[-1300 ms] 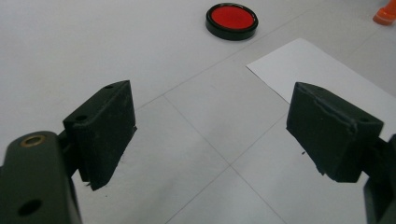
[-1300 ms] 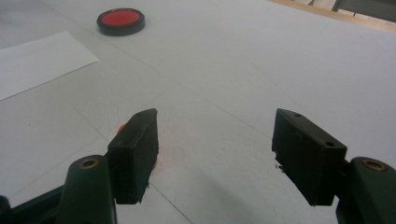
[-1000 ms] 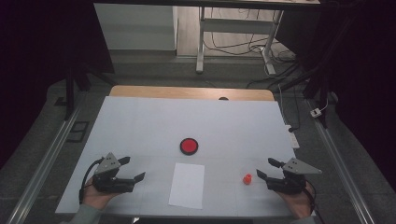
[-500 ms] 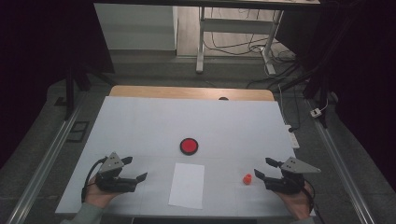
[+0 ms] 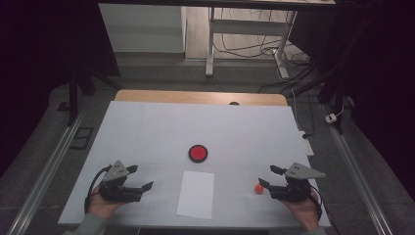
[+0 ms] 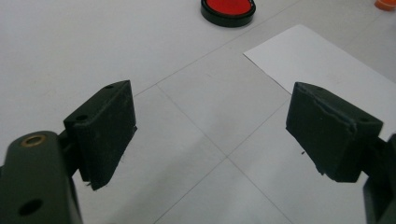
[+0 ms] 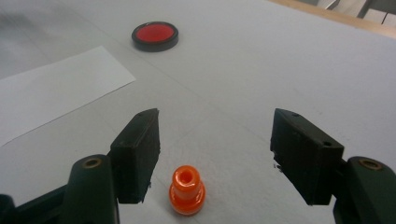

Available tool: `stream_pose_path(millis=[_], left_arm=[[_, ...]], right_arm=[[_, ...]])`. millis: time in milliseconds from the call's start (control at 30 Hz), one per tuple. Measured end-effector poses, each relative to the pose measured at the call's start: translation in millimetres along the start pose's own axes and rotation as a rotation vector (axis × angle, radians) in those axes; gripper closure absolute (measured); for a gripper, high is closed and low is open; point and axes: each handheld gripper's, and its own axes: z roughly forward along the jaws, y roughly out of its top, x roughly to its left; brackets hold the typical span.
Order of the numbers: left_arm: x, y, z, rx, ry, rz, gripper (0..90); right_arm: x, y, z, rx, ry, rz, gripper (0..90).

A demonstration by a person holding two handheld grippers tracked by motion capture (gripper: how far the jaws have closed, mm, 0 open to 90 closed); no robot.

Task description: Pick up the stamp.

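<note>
The right hand-held gripper [image 7: 215, 154] stands wide around the upright orange stamp [image 7: 187, 190]; the left hand-held gripper [image 6: 212, 135] gapes wide above the surface [image 6: 70, 46].

Dim room with dark corners, evenly lit pale surface [image 5: 147, 127], soft faint shadows, close claw views slightly blurred

**What I count on my table**

I hold 2 grippers: my left gripper [image 5: 139, 182] and my right gripper [image 5: 266, 177]. Before them lie 1 orange peg [image 7: 187, 190], 1 red round pad [image 5: 198, 153] and 1 sheet of paper [image 5: 196, 194].
</note>
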Motion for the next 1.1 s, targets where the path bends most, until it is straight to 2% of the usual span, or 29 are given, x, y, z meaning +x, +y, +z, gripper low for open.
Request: stream_pose_path(millis=[233, 433, 700, 867, 1100], left_arm=[[-0.4, 0.2, 1.5, 0.006, 0.003, 0.002, 15.7], [-0.3, -0.3, 2.5, 0.018, 0.003, 0.006, 15.6], [0.1, -0.7, 3.7, 0.026, 0.005, 0.003, 15.5], [0.3, -0.7, 4.2, 0.03, 0.006, -0.001, 15.2], [0.6, -0.9, 4.3, 0.034, 0.007, 0.002, 15.1]], right_arm=[[7.7, -2.8, 9.7, 0.052, 0.028, -0.007, 33.0], [13.7, -4.5, 15.5, 0.104, 0.039, -0.042, 35.5], [15.7, -10.3, 18.3, 0.157, 0.019, -0.063, 40.4], [14.3, -13.3, 19.6, 0.17, 0.01, -0.063, 45.2], [13.8, -15.0, 20.0, 0.18, 0.022, -0.078, 51.5]])
